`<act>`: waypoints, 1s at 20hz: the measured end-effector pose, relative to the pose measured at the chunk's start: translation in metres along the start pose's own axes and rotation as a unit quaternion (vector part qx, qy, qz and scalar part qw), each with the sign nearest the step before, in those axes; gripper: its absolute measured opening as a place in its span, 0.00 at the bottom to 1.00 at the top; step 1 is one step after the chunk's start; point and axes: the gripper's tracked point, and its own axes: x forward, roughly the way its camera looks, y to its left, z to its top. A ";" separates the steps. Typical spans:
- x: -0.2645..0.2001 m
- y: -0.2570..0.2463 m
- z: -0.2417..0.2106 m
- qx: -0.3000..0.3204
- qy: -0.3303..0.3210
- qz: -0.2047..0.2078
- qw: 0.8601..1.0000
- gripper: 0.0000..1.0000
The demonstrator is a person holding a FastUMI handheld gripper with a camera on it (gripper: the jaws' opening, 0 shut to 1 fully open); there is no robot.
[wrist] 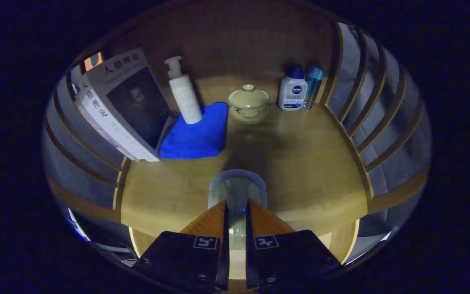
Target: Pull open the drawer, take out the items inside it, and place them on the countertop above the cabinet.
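Observation:
My gripper (237,203) is shut on a clear glass cup (237,185), whose rim shows just ahead of the fingertips while its body runs down between the two fingers. The cup is over the near middle of the wooden countertop (300,163). Whether its base touches the wood I cannot tell. The drawer is hidden from this view.
At the back of the countertop stand a lidded tea bowl on a saucer (248,103), a white lotion bottle (292,90) and a blue bottle (313,85). A white pump bottle (184,94) rests on a blue cloth (197,134), with leaning books (123,104) beside it. Slatted side panels (375,110) flank the top.

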 end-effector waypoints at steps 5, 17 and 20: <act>0.013 0.003 0.001 -0.013 0.011 -0.001 1.000 0.19; 0.016 0.005 0.004 -0.041 -0.034 -0.056 0.997 0.41; 0.006 0.003 0.004 -0.035 -0.059 -0.056 0.996 0.51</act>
